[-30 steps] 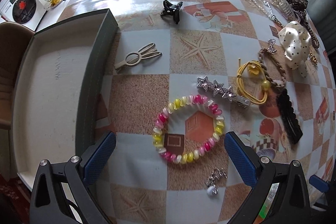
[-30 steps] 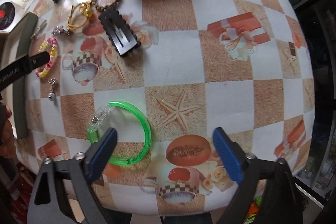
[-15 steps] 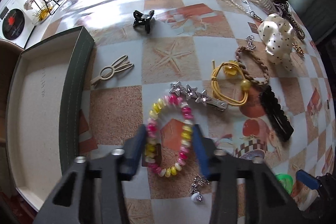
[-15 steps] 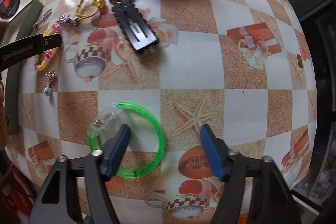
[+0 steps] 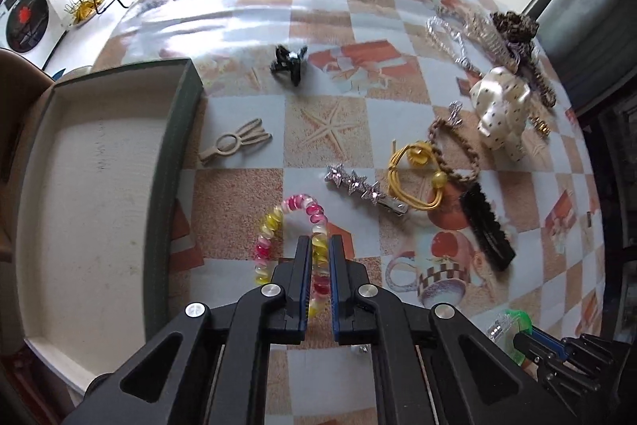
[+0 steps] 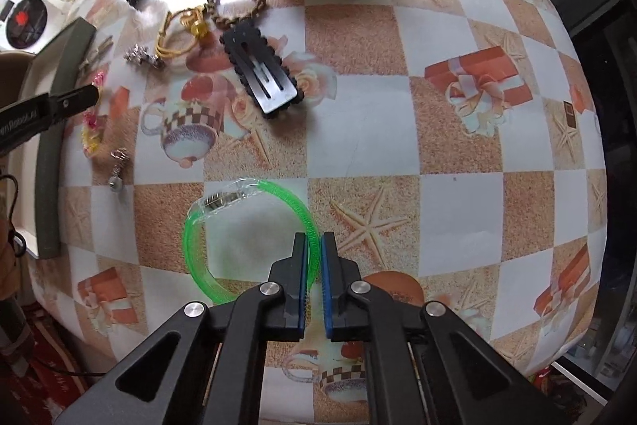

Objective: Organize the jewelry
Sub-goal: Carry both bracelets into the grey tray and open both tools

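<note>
My left gripper is shut on the right side of a pink, yellow and white spiral bracelet, which has folded into a narrow loop. An open box with a dark green wall and cream floor lies just left of it. My right gripper is shut on the right rim of a green translucent bangle with a clear clasp. The bangle also shows in the left wrist view, and the bracelet in the right wrist view.
On the checked tablecloth lie a star clip, yellow hair tie, black clip, braided band, polka-dot bow, beige clip, black claw clip and a small charm.
Both grippers went from wide open to shut. The left closed on the spiral bracelet, squeezing it narrow. The right closed on the green bangle's rim.
</note>
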